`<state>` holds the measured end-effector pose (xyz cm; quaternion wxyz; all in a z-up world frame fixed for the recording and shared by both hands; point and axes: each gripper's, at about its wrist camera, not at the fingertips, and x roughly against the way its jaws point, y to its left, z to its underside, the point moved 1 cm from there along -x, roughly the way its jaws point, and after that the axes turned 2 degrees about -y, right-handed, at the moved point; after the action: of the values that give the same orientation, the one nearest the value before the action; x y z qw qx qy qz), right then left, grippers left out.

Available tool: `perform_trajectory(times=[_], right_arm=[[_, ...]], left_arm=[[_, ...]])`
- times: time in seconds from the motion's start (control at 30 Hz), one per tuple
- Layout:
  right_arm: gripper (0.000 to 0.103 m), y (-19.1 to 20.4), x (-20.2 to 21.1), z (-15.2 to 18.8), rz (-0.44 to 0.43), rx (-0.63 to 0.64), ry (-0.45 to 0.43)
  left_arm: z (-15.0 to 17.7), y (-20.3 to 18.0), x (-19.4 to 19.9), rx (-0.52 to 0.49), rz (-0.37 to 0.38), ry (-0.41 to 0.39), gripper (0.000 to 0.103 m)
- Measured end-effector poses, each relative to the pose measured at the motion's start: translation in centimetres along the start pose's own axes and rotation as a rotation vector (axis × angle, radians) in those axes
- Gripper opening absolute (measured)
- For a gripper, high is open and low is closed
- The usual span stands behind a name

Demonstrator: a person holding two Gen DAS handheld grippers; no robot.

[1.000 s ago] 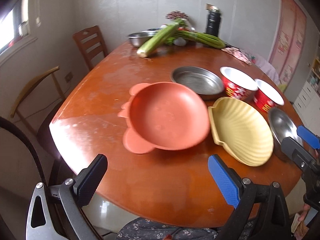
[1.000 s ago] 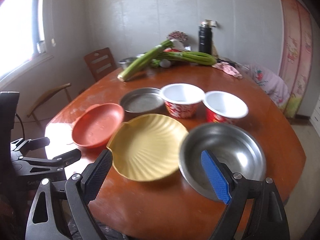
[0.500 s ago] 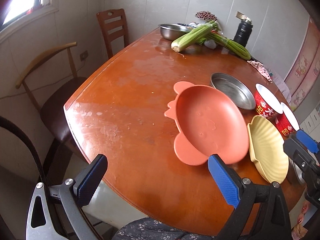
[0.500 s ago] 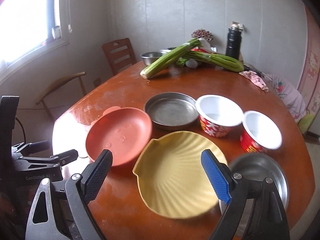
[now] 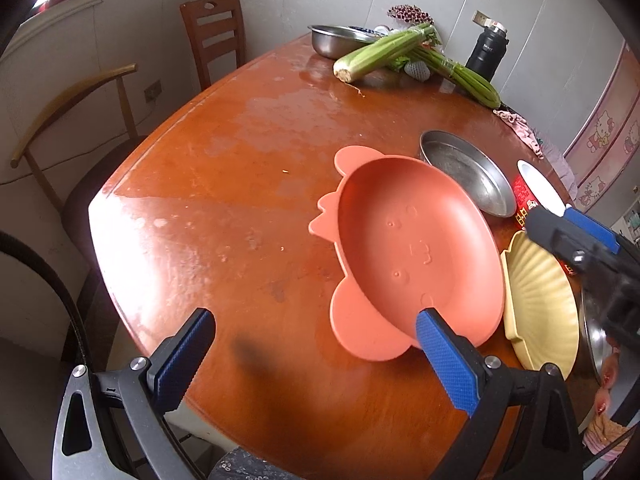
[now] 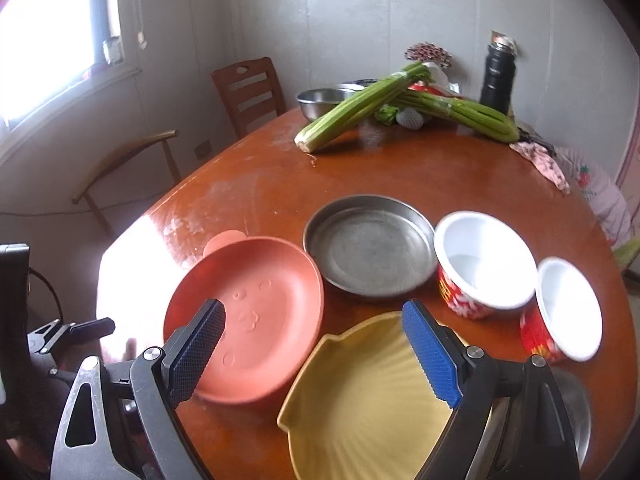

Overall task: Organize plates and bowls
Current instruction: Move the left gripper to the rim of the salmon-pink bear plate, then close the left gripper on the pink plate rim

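Both your grippers have swung left. Your left gripper [image 5: 316,334] now has open, empty jaws, with the orange plate [image 5: 412,248] by its right jaw. Your right gripper [image 6: 316,330], open too, hangs over the yellow plate [image 6: 360,404]. Nothing is stacked yet.

Left wrist view looks down from the near-left table [image 5: 224,184] edge, facing right-forward. Right wrist view sits apparently lower, farther right. Both share the orange plate [image 5: 416,248] [image 6: 248,316] and celery [image 5: 380,50] [image 6: 360,108].
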<state>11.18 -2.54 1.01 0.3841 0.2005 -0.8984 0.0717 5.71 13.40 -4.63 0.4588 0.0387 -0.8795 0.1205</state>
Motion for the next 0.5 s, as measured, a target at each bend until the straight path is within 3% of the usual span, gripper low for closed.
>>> perform_trajectory(times=[0.2,0.37,0.5], right_arm=[[0.090,0.7,-2.2,0.0,-0.023,0.013,0.063],[0.067,0.8,-3.9,0.0,-0.023,0.036,0.107],[0.061,0.9,-4.9,0.0,-0.017,0.039,0.127]], left_arm=[[-0.5,-0.3,-0.7,-0.003,0.024,0.015,0.099],[-0.8,-0.3,-1.3,0.022,0.074,0.035,0.090],[-1.0,-0.3,-1.4,0.027,0.104,0.033,0.080]])
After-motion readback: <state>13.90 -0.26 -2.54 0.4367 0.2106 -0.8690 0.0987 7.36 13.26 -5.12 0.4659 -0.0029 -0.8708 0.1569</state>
